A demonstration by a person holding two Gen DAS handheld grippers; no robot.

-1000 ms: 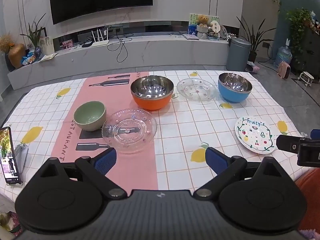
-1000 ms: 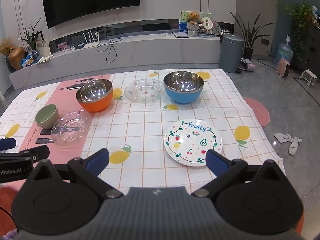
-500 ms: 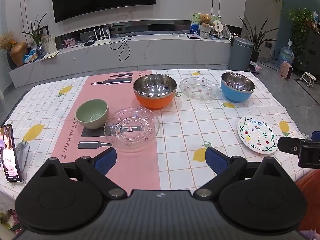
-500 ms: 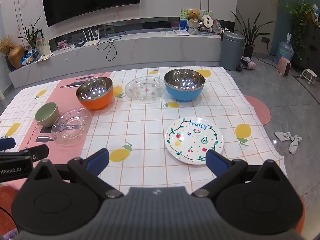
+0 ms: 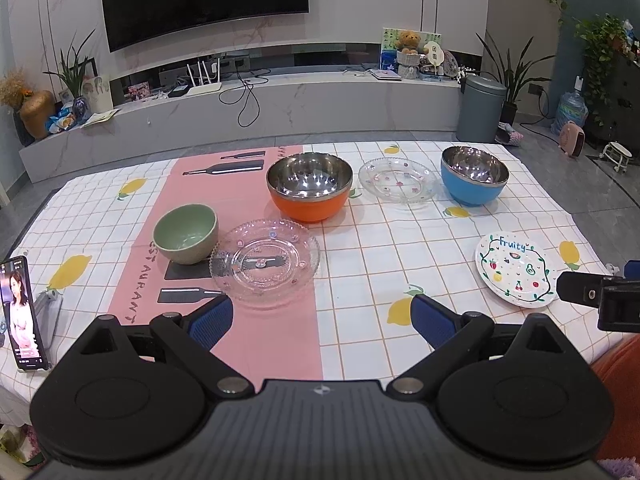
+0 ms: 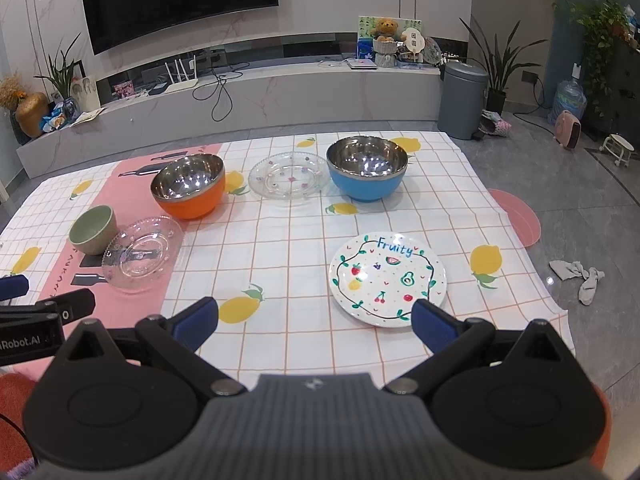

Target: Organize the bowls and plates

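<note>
On the checked tablecloth stand a green bowl (image 5: 186, 234), an orange steel-lined bowl (image 5: 309, 186) and a blue steel-lined bowl (image 5: 474, 175). A clear glass plate (image 5: 265, 262) lies beside the green bowl, a second clear plate (image 5: 397, 179) between the orange and blue bowls. A white "Fruity" plate (image 6: 387, 278) lies near the front right. My left gripper (image 5: 322, 314) hangs open over the table's near edge, just short of the near glass plate. My right gripper (image 6: 314, 320) is open too, its right fingertip (image 6: 430, 320) at the Fruity plate's near rim. Neither holds anything.
A phone (image 5: 22, 314) leans upright on a stand at the table's left edge. A pink stool (image 6: 518, 216) sits beyond the right edge, socks (image 6: 576, 276) on the floor. Past the table are a TV bench and a grey bin (image 6: 462, 100).
Both views have tilted up slightly, so the dishes sit a little lower in frame. Nothing on the table has moved, and both grippers stay open.
</note>
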